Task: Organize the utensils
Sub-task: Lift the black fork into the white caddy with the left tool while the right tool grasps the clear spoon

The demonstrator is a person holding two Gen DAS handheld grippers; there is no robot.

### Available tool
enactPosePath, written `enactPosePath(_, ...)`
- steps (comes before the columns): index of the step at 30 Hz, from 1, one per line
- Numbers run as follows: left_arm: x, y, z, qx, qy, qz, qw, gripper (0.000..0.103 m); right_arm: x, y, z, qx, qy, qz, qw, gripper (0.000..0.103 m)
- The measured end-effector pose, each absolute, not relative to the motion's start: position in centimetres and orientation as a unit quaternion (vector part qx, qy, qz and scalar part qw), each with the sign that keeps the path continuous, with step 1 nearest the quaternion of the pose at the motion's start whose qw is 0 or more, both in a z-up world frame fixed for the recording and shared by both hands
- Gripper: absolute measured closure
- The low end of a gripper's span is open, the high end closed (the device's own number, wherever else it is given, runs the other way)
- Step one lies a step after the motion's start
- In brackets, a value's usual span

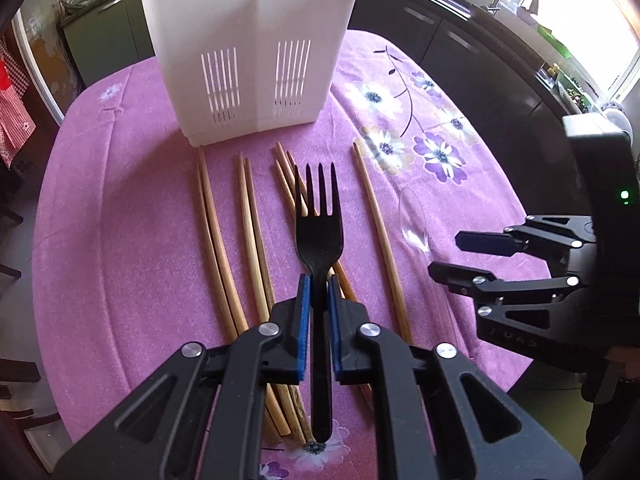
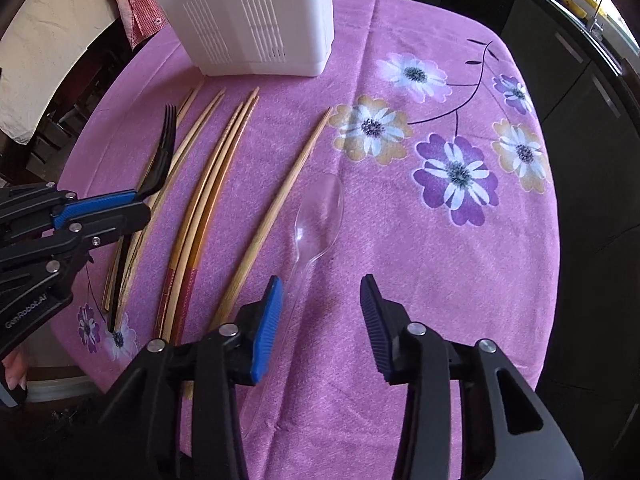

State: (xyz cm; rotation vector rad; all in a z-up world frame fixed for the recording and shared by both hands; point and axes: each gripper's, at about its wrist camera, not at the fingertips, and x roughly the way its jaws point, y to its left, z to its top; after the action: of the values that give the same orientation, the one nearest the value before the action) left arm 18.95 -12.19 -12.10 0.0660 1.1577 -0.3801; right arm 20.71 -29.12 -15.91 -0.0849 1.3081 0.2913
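Observation:
My left gripper is shut on a black plastic fork, tines pointing away, held above the table; it also shows in the right wrist view. Several wooden chopsticks lie in rows on the purple cloth, also in the right wrist view. A clear plastic spoon lies between my right gripper's open fingers; it shows faintly in the left wrist view. My right gripper is open and empty, also visible from the side. A white slotted utensil holder stands at the table's far side.
The round table wears a purple flowered cloth. Dark kitchen cabinets and a sink counter stand beyond it on the right. A red checked cloth hangs at the far left.

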Motion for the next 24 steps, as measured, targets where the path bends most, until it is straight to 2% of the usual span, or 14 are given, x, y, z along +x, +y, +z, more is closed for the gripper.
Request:
enactPosePath(5, 18.4, -11.6, -10.7, 0.037, 0.516, -0.177, 0.838, 0.094, 21.2, -28.0, -16.4, -0.041, 0.617, 0.125, 0.776, 0.07)
enactPosePath(8, 18.0, -11.0, -9.9, 0.04, 0.498, -0.173, 0.848, 0.094, 21.5, -27.0, -16.6, -0.054, 0.62, 0.118, 0.774, 0.078)
enactPosePath(10, 17.7, -10.5, -9.4, 0.038, 0.491, -0.174, 0.853, 0.094, 21.7, -26.4, -17.1, -0.059, 0.623, 0.114, 0.772, 0.089)
enactPosePath(13, 17.5, -9.9, -8.4, 0.03, 0.48, -0.177, 0.859, 0.094, 21.8, -26.0, -17.3, -0.057, 0.616, 0.113, 0.777, 0.094)
enactPosePath(18, 17.6, -9.0, -3.2, 0.013, 0.426, -0.192, 0.884, 0.094, 20.9, -26.8, -16.5, -0.026, 0.597, 0.134, 0.791, 0.094)
enactPosePath(24, 21.6, -7.9, 4.4, -0.038, 0.309, -0.185, 0.932, 0.094, 20.1, -28.9, -14.0, 0.021, 0.55, 0.16, 0.82, 0.094)
